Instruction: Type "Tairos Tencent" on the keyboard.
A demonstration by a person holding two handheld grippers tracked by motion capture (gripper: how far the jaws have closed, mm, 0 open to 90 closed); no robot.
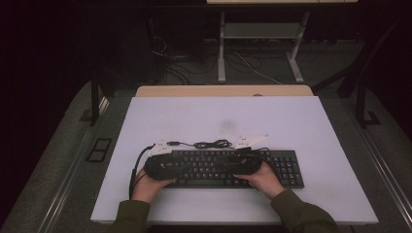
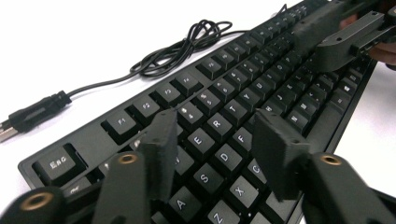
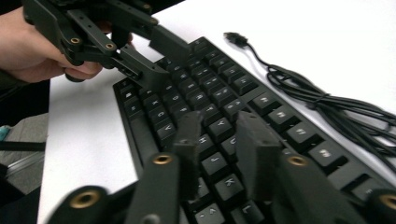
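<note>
You work at a white counter (image 1: 311,141) set in a dark room, with a grey floor around it and a white-legged desk frame (image 1: 262,43) in the upper middle of the high view. There is one black keyboard (image 1: 286,167) low in the middle of that view, with one coiled black cable (image 1: 211,144) just above it ending in one plug (image 2: 35,112). Your left tongs (image 2: 215,140) hover just over the keyboard's left letter keys and your right tongs (image 3: 217,140) just over its middle letter keys, each pair with its jaws parted and gripping nothing.
</note>
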